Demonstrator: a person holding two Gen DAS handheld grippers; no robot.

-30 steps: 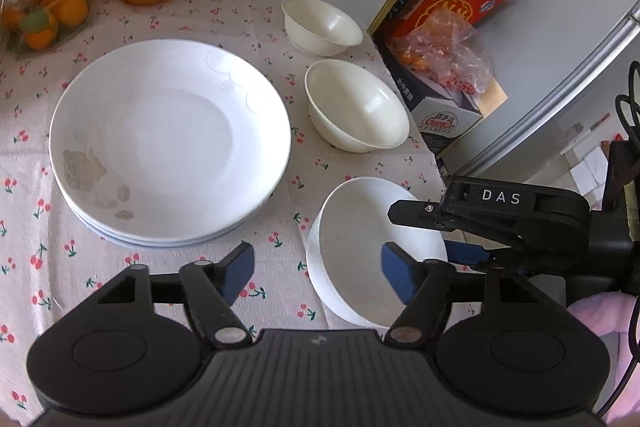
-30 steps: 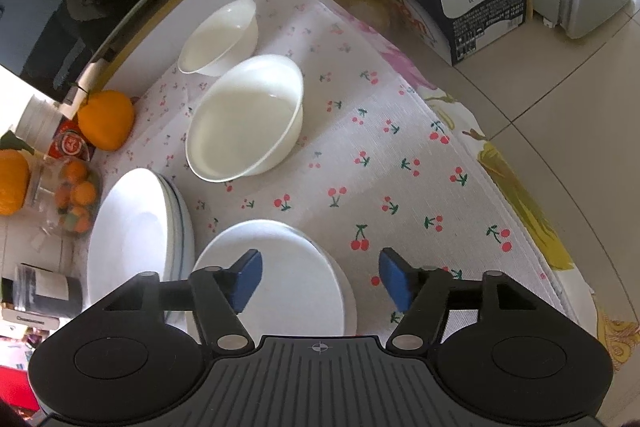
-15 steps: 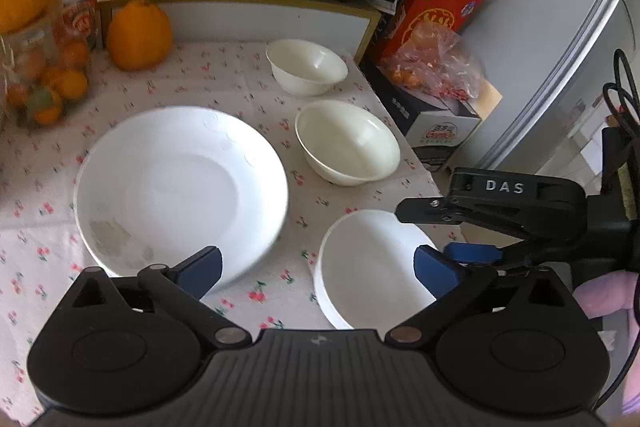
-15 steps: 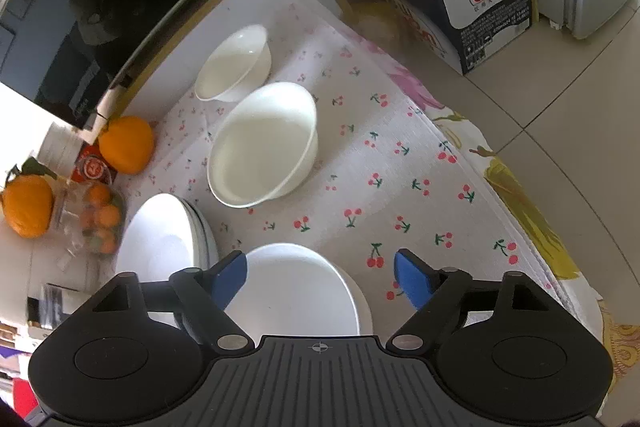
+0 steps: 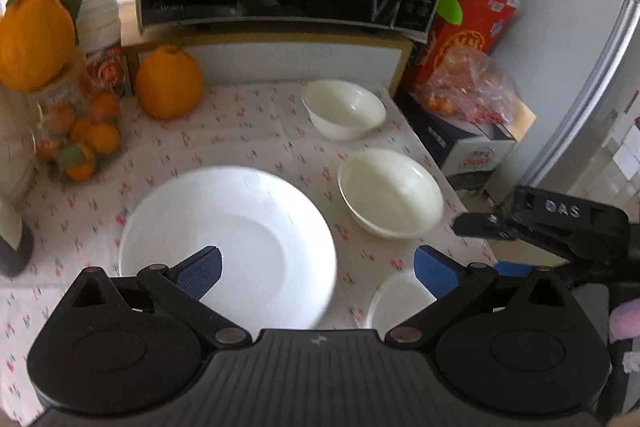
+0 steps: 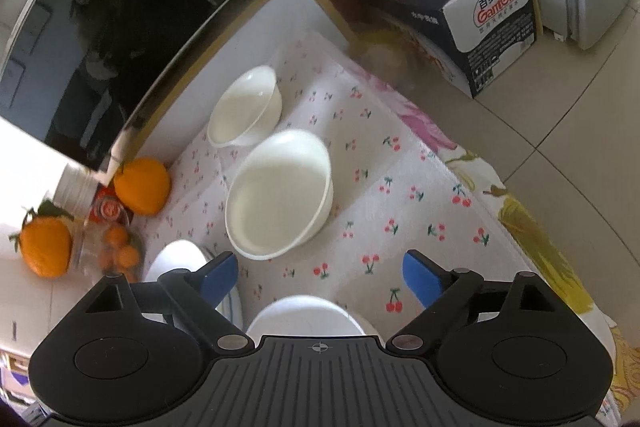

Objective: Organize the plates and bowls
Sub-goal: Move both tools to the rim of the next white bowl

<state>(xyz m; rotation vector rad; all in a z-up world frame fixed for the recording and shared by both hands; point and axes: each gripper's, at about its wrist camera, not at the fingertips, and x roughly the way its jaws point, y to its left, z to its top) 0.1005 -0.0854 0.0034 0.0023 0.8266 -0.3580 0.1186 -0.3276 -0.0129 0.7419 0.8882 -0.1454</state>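
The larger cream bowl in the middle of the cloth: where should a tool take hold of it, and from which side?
Grip the larger bowl by its rim, one finger inside and one outside, coming down from above on the near side. It stands upright and empty, its sloped wall looks too wide to span, and the near rim faces bare tablecloth, away from the smaller bowl behind it.
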